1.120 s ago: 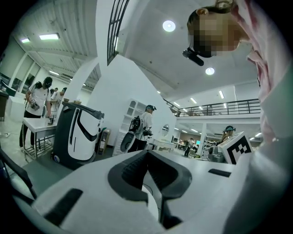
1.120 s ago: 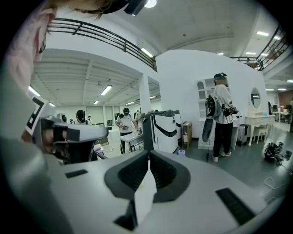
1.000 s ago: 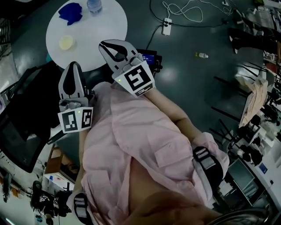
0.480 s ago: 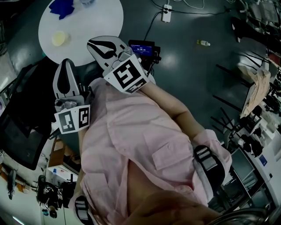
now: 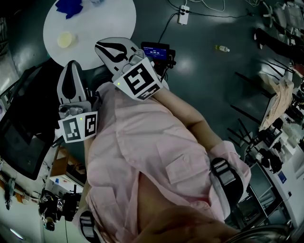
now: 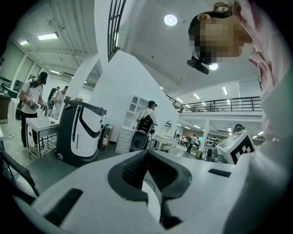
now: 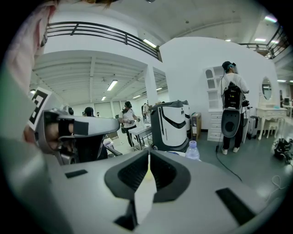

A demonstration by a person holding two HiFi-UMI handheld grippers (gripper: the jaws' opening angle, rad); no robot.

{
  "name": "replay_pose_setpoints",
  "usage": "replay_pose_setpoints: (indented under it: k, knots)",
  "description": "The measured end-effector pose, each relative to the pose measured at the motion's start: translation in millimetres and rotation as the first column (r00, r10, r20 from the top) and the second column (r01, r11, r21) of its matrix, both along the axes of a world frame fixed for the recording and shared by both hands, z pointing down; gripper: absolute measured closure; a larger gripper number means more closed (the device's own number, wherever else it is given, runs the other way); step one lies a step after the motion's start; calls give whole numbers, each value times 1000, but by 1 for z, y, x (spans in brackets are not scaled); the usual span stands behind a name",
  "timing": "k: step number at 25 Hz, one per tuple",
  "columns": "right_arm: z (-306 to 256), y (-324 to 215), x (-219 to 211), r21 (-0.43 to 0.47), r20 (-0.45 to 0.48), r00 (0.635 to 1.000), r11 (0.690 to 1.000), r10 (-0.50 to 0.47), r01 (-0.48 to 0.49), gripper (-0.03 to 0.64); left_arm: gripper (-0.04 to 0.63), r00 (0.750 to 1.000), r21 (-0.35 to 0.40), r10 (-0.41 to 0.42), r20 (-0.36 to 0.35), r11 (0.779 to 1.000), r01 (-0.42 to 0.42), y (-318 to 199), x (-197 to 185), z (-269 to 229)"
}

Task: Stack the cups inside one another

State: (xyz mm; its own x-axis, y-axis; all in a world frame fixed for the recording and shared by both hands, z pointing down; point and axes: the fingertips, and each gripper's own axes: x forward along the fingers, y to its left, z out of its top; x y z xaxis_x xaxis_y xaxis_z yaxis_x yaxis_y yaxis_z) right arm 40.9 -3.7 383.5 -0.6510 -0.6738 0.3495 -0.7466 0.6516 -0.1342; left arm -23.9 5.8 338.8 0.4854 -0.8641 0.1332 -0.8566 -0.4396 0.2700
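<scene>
Right gripper (image 5: pixel 99 46) shifted left, yellow cup (image 5: pixel 65 39) beyond it.

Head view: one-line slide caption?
Left tool and right tool shut, empty, held by the pink shirt, short of the round table bearing a yellow cup.

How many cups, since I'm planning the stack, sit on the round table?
1 for certain: a pale yellow cup on the left of the round white table. The blue thing at its far edge might be another.
</scene>
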Motion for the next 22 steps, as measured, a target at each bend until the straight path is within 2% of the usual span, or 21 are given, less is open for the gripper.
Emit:
replay_pose_setpoints:
  k: [22]
  knots:
    - [-1,12,-3,11,-8,1000,1000,-4,4,581,580,1000,19,-15,-9,1000,15,14,-5,-2]
